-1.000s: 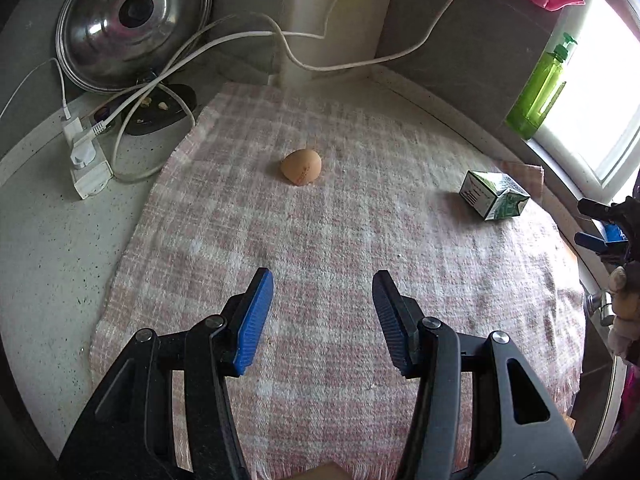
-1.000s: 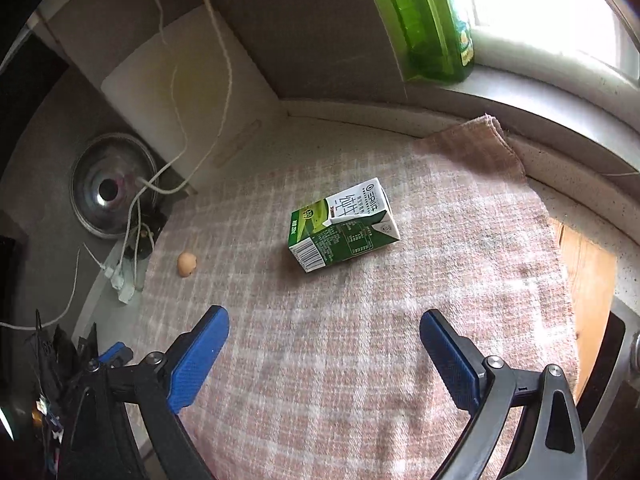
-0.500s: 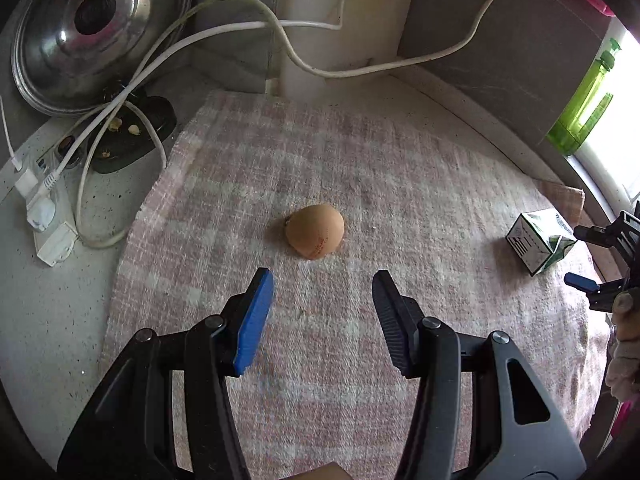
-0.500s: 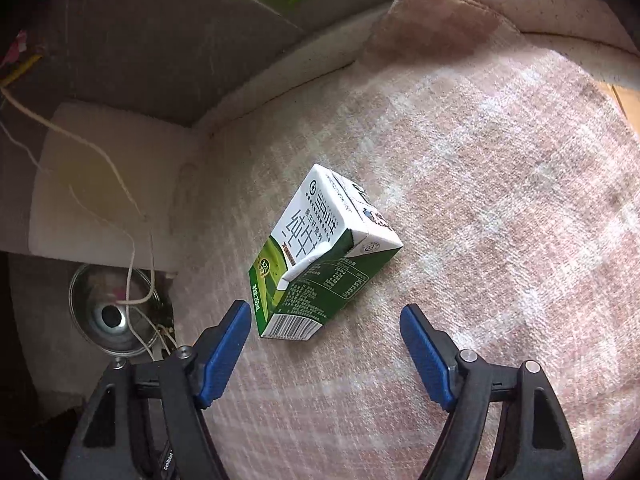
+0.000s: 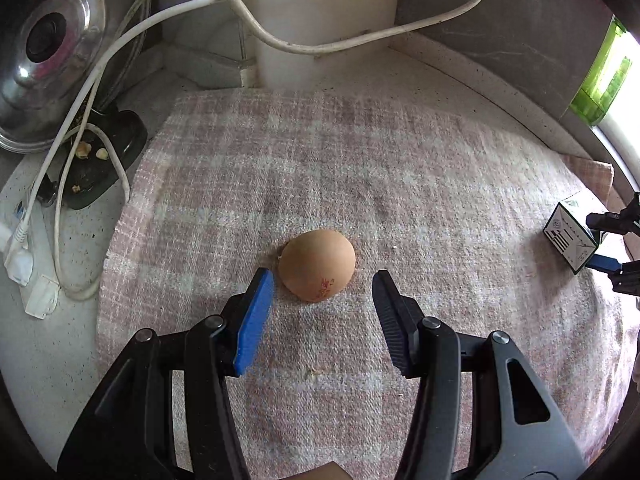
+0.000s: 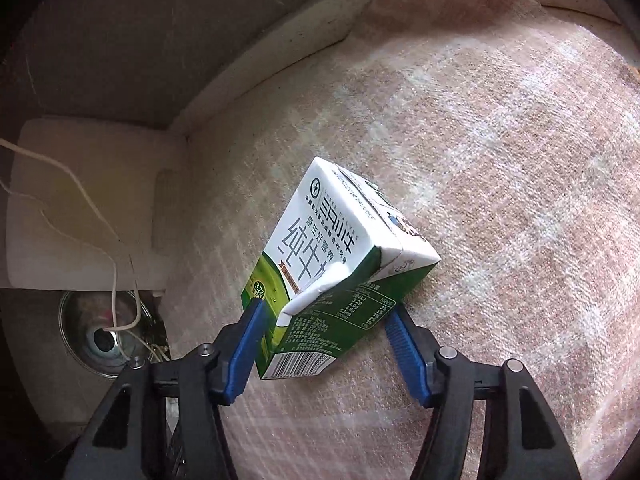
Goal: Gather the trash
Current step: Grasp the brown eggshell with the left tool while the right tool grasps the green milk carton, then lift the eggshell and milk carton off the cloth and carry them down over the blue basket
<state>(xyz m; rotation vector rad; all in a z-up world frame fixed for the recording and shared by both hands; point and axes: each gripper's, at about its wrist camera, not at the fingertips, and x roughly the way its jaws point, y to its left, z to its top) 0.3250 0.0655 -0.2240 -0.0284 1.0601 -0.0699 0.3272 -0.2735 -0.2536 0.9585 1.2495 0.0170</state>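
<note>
A brown eggshell with a red stamp lies on the pink plaid cloth. My left gripper is open, its fingertips on either side of the eggshell's near end, not touching it. A green and white milk carton lies on its side on the cloth. My right gripper is open, with its blue pads at the carton's two sides; whether they touch is unclear. The carton and the right gripper's fingers also show at the right edge of the left wrist view.
White cables and a power strip lie left of the cloth, beside a steel pot lid and a black dish. A white appliance stands behind. A green bottle sits on the windowsill.
Both grippers moved forward and down. The left one now straddles the eggshell. The right one closed in around the carton, its jaws narrower than before.
</note>
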